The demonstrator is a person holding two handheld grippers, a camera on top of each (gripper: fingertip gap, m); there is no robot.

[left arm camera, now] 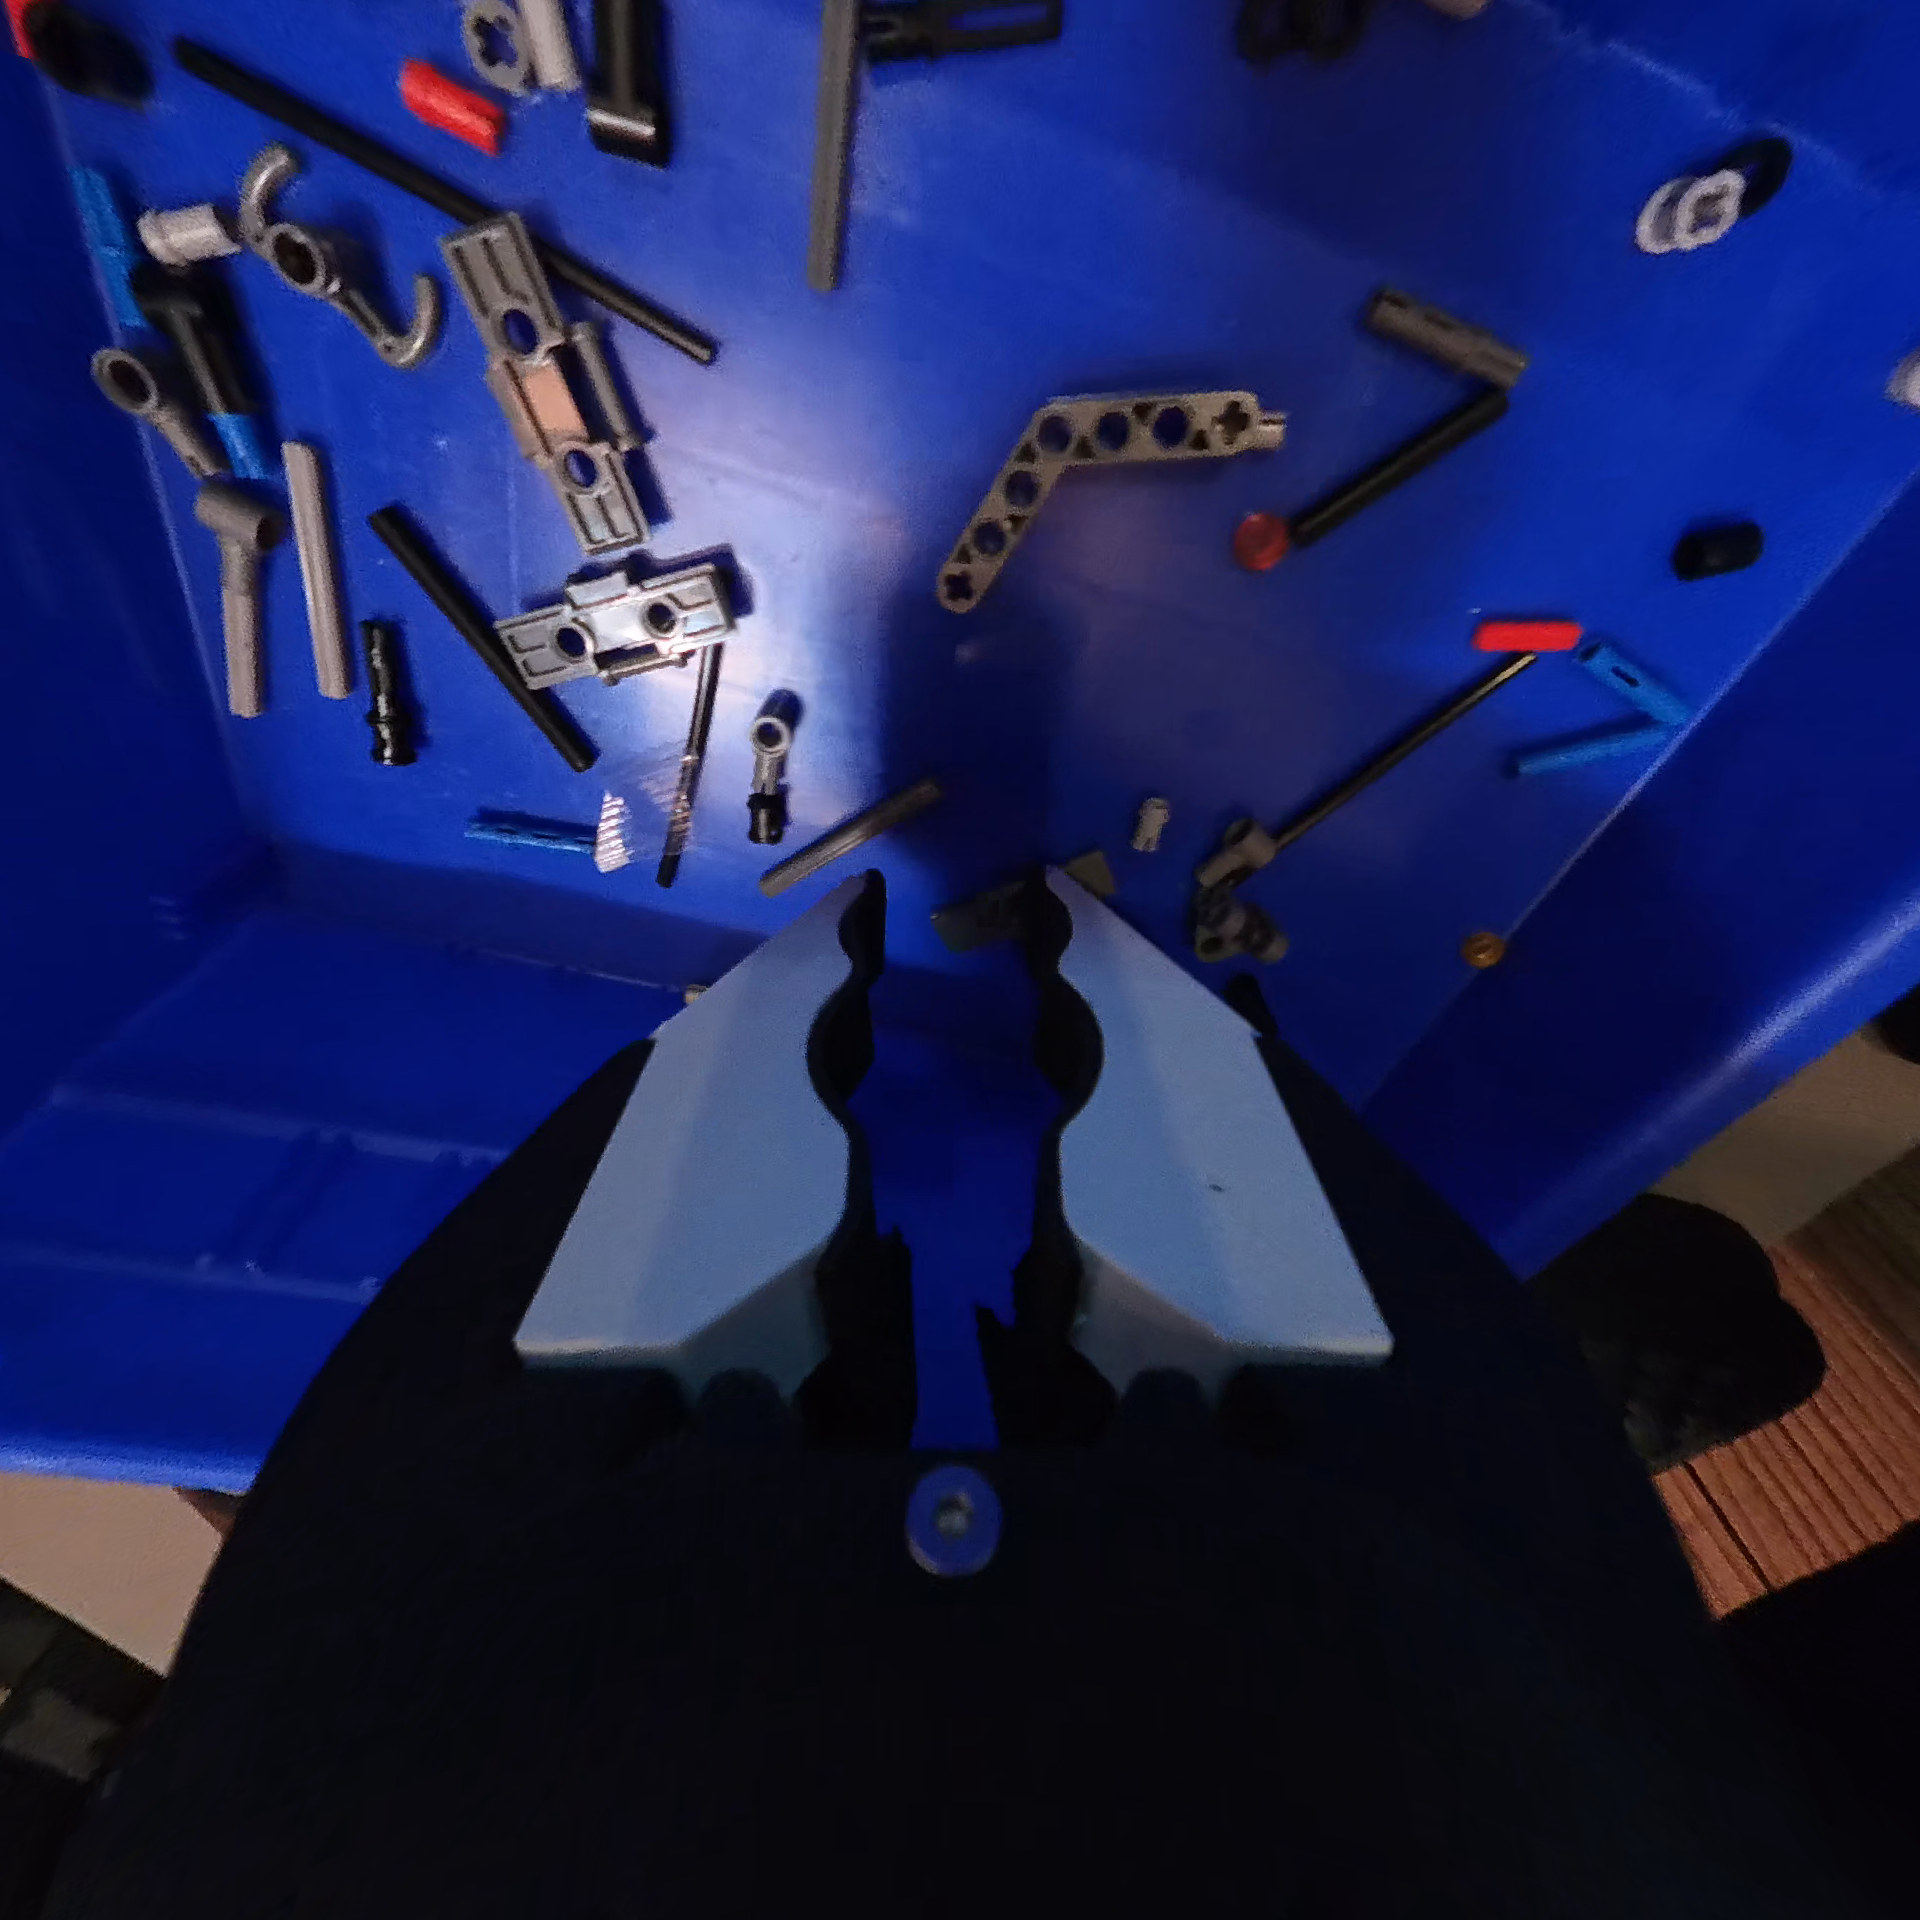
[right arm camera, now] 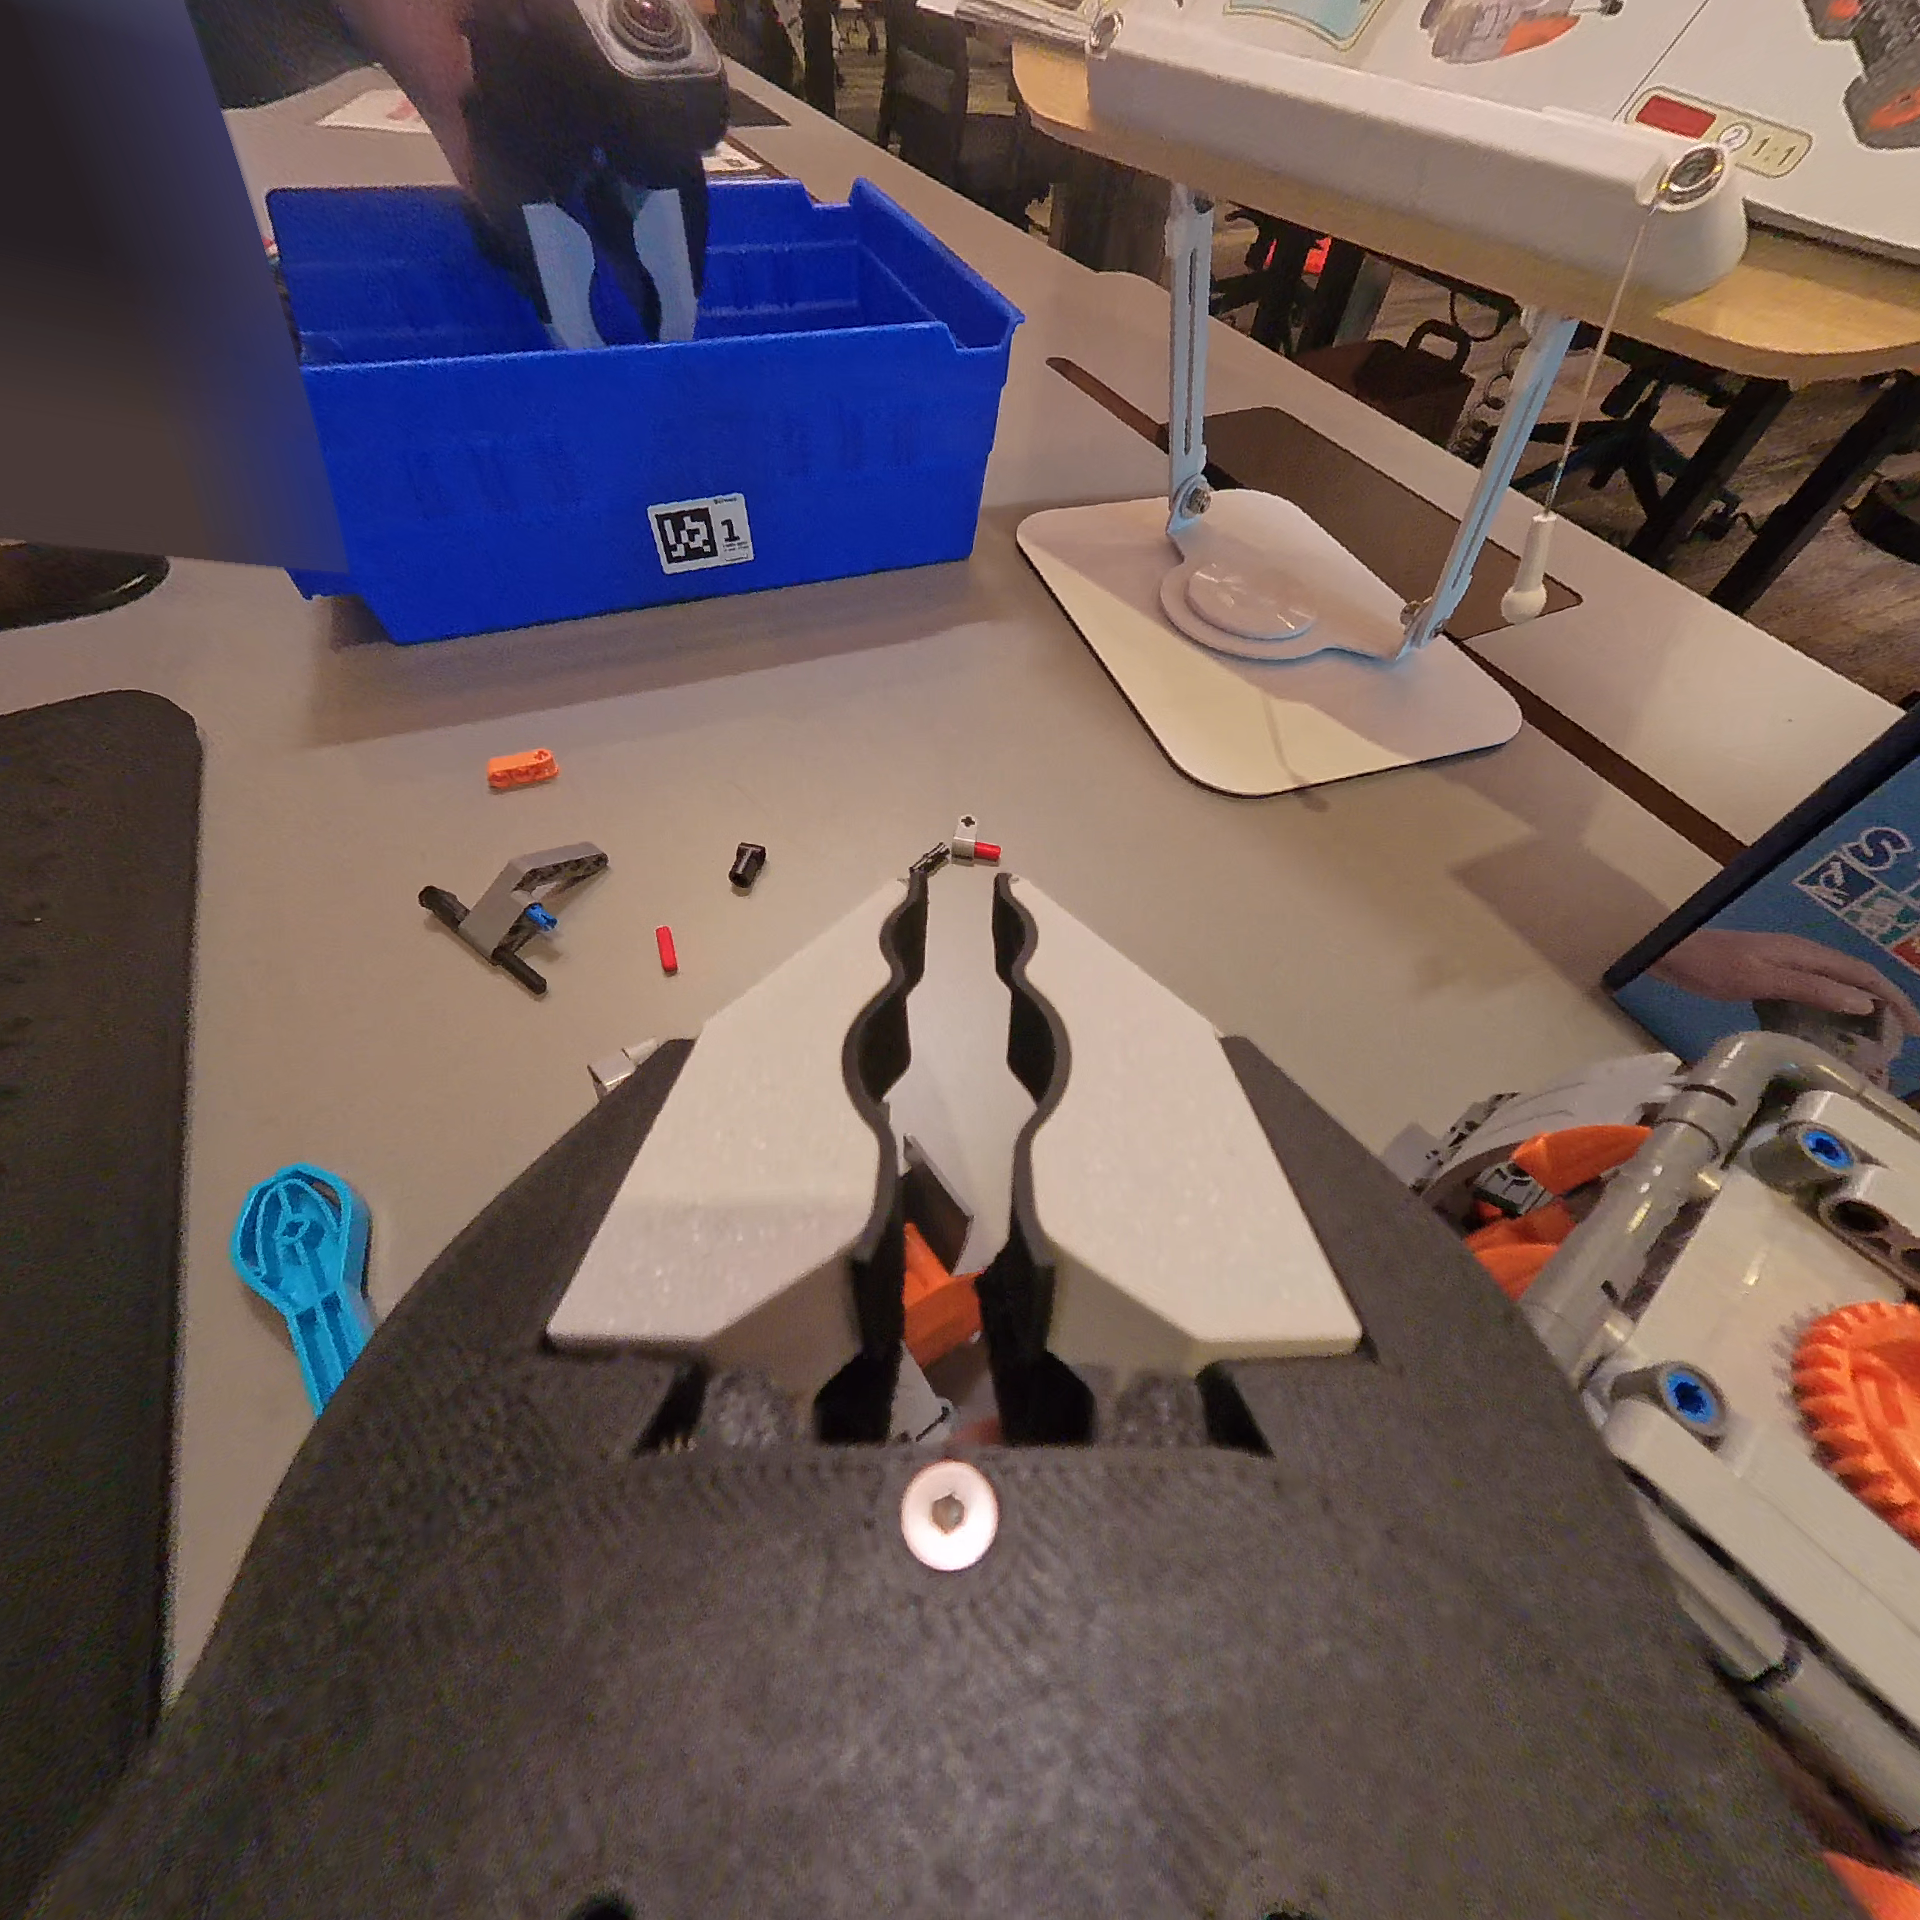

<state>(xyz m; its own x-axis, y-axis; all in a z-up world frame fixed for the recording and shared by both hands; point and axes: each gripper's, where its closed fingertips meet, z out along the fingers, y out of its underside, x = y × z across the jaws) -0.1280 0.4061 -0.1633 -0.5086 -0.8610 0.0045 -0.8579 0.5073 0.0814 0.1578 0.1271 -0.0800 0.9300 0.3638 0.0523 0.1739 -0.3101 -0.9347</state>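
Left tool (left arm camera: 961,883): yours, jaws apart, empty, inside the blue plastic bin (left arm camera: 312,1091), tips over a small dark grey piece (left arm camera: 982,914).
Nearest parts: thin dark rubber ring (left arm camera: 852,836) left of tips; bent grey holed beam (left arm camera: 1101,468) beyond.
Handling: small, light, stiff plastic, likely slippery; pinch the beam across its flat sides.
Right tool (right arm camera: 956,883): parted, empty, above the grey worktop (right arm camera: 1247,935).
Near tips: small grey-and-red connector (right arm camera: 975,842).

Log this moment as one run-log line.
left gripper: open, inside blue bin, above small grey piece | right gripper: open, empty, over table near red-tipped connector
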